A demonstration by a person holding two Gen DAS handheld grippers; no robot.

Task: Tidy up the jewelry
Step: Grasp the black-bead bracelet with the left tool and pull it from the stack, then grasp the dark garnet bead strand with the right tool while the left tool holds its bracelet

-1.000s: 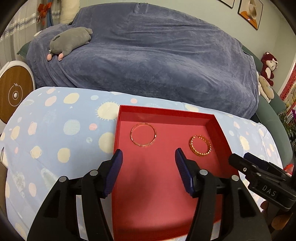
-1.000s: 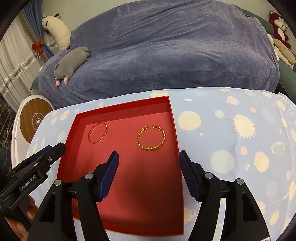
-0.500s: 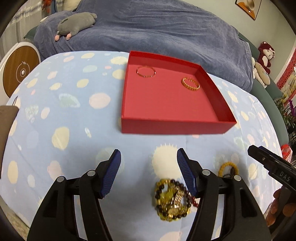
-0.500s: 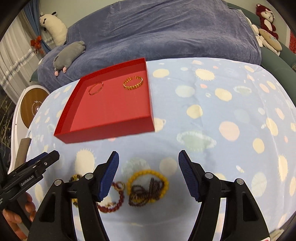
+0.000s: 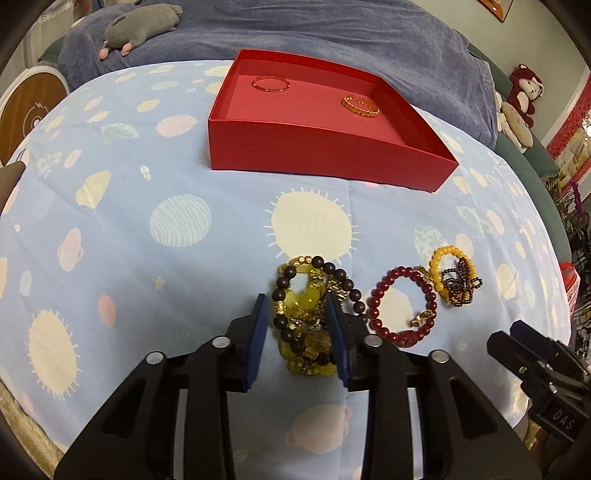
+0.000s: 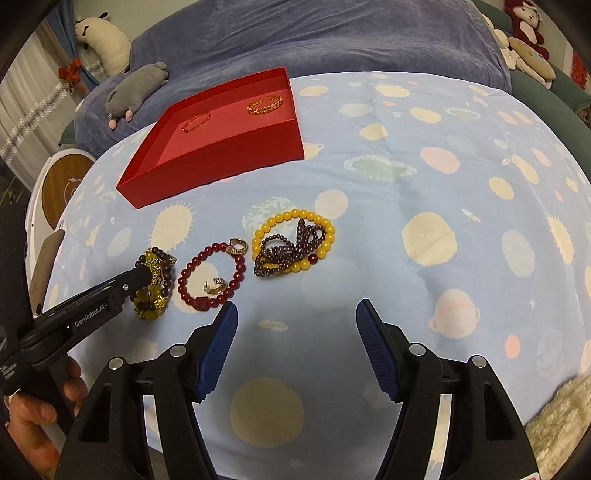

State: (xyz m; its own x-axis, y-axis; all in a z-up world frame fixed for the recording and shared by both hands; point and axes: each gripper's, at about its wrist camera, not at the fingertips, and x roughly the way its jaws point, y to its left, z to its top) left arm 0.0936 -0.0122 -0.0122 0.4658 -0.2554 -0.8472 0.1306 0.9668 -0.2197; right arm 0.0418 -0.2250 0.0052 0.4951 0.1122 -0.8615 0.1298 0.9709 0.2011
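Note:
My left gripper (image 5: pixel 297 308) has closed around a pile of dark brown and yellow bead bracelets (image 5: pixel 306 291), which lies on the table; it also shows in the right wrist view (image 6: pixel 155 284). A red bead bracelet (image 5: pixel 402 306) and a yellow bead bracelet with dark purple beads (image 5: pixel 456 275) lie to its right. My right gripper (image 6: pixel 295 314) is open and empty, just in front of the yellow bracelet (image 6: pixel 295 243) and red bracelet (image 6: pixel 210 277). The red tray (image 5: pixel 325 147) holds a thin gold bangle (image 5: pixel 270 83) and a gold chain bangle (image 5: pixel 360 105).
The table wears a light blue cloth with planets and suns (image 6: pixel 443 184). Behind it is a sofa under a blue-grey cover (image 5: pixel 332 33) with a grey plush toy (image 5: pixel 140 26). A round white and wood device (image 6: pixel 64 188) stands at the left.
Both grippers pulled back from over the tray to the near side of the table. The left gripper's jaws narrowed around the brown and yellow bracelet pile. The right stays open.

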